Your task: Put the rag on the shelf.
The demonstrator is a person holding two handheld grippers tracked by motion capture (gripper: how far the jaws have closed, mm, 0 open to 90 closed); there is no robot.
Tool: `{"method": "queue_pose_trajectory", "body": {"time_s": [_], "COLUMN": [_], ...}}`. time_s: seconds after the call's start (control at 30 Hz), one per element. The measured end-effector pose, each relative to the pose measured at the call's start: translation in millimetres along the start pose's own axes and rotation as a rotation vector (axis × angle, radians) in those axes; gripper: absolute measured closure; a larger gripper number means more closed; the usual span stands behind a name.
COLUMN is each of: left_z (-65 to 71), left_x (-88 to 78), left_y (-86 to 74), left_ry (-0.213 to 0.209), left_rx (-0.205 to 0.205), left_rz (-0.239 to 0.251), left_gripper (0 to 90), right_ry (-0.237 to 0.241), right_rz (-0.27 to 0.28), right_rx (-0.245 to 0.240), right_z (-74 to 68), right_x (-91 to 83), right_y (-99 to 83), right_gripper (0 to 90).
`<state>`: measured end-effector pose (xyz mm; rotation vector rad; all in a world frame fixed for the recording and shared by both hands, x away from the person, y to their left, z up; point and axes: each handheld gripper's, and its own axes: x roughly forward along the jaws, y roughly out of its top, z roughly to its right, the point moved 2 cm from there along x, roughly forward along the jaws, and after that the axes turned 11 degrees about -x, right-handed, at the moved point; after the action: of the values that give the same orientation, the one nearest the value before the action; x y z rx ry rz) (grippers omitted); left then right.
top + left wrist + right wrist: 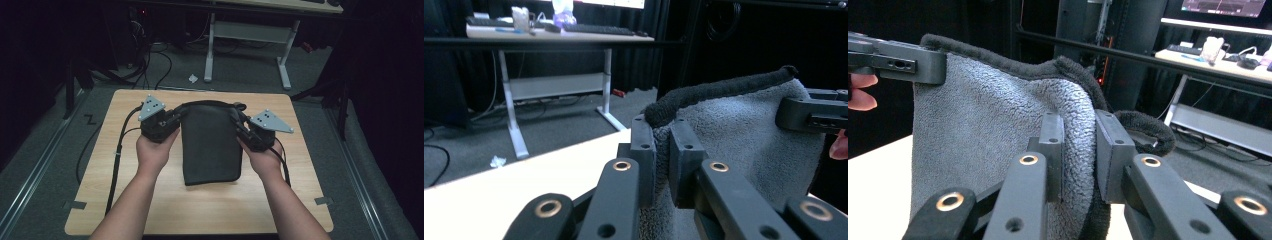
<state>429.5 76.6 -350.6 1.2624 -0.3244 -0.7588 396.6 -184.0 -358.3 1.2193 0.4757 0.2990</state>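
My left gripper and right gripper each pinch a top corner of the dark grey terry towel, which hangs lengthwise between them toward the pale wooden desk.

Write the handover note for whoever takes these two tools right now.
Left tool: shut on the upper left edge of the dark grey terry towel.
Right tool: shut on the towel's upper right edge.
Towel: held up by its top edge between both tools above the light wooden table; whether its lower edge touches the table cannot be told.
Done: both corners gripped, towel raised.
Left: likely folding or laying it flat; keep both grips even.
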Motion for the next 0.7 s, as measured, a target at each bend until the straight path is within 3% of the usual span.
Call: {"method": "queue_pose_trajectory", "body": {"time_s": [0.37, 0.7], "left_z": [-1.8, -12.0], "left_x": [0.8, 18.5], "left_y": [27.2, 45.2], "left_ry": [0.006, 0.025], "left_rx": [0.036, 0.063], "left_rz": [0.040, 0.043], "left_gripper": [83.1, 83.1], "right_ry": [-0.020, -0.021], "right_rz": [0.045, 0.048], "right_rx": [-0.003, 0.005], "right_z": [7.5, 21.0], "right_x": [6.9, 22.0], "right_y": [24.0, 35.9], "right_gripper": [77.0, 76.9]}}
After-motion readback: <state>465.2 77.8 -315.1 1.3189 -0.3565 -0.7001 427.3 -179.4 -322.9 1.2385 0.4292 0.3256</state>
